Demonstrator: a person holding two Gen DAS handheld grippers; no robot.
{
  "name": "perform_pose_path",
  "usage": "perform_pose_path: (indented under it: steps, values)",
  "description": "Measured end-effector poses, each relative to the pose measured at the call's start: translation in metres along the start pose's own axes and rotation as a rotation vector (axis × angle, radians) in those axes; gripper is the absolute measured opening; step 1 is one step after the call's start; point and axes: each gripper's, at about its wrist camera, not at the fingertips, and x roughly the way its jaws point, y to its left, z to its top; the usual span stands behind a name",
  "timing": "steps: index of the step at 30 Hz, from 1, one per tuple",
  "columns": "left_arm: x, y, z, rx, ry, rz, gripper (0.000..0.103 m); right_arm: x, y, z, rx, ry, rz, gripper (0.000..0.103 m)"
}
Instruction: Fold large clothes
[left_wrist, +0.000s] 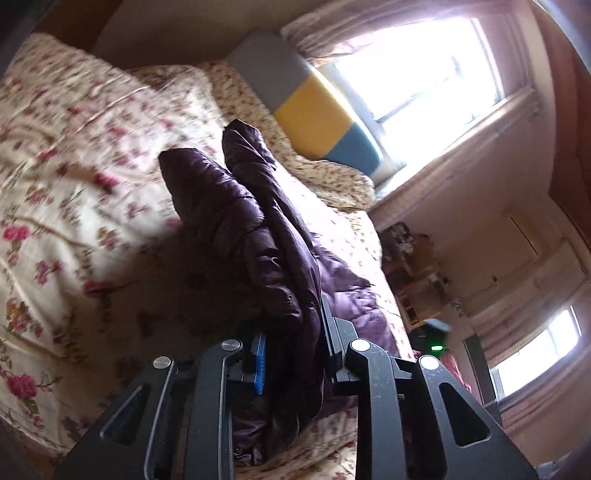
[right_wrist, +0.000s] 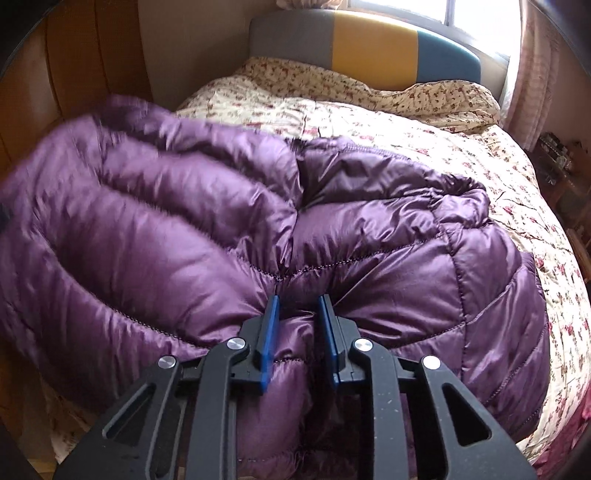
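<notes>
A large purple quilted puffer jacket (right_wrist: 229, 229) lies spread over a bed with a floral cover (right_wrist: 406, 125). In the right wrist view my right gripper (right_wrist: 298, 306) is shut on a pinched fold of the jacket's near hem, and the blue pads (right_wrist: 269, 332) press into the fabric on both sides. In the left wrist view my left gripper (left_wrist: 291, 339) is shut on another bunch of the same jacket (left_wrist: 236, 206), which rises from the jaws in a dark ridge above the floral cover (left_wrist: 55, 184). That ridge hides the left gripper's fingertips.
A grey, yellow and blue headboard (right_wrist: 373, 48) stands at the far end of the bed under a bright window (left_wrist: 417, 62). A wooden wall (right_wrist: 74, 74) runs along the left. Cluttered shelves (left_wrist: 413, 266) stand beside the bed on the right.
</notes>
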Motion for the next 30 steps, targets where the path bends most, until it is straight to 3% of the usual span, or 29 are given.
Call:
perform_pose_path:
  steps: [8, 15, 19, 23, 25, 30]
  values:
    - [0.021, -0.048, 0.005, 0.076, 0.039, -0.088, 0.023, 0.023, 0.01, -0.011, -0.046, 0.006, -0.058, 0.022]
    - [0.045, -0.079, 0.008, 0.119, 0.062, -0.128, 0.023, 0.013, -0.001, -0.004, -0.029, 0.016, -0.036, 0.021]
    - [0.059, -0.096, 0.011, 0.152, 0.076, -0.143, 0.023, -0.006, -0.016, -0.003, 0.007, -0.006, -0.027, 0.036]
    - [0.074, -0.112, 0.01, 0.175, 0.096, -0.159, 0.023, -0.034, -0.04, -0.007, 0.064, -0.04, -0.046, 0.042]
    - [0.084, -0.12, 0.009, 0.193, 0.11, -0.166, 0.023, -0.046, -0.057, -0.01, 0.097, -0.053, -0.075, 0.049]
    - [0.121, -0.144, 0.002, 0.241, 0.166, -0.172, 0.023, -0.071, -0.103, -0.025, 0.19, -0.061, -0.168, 0.051]
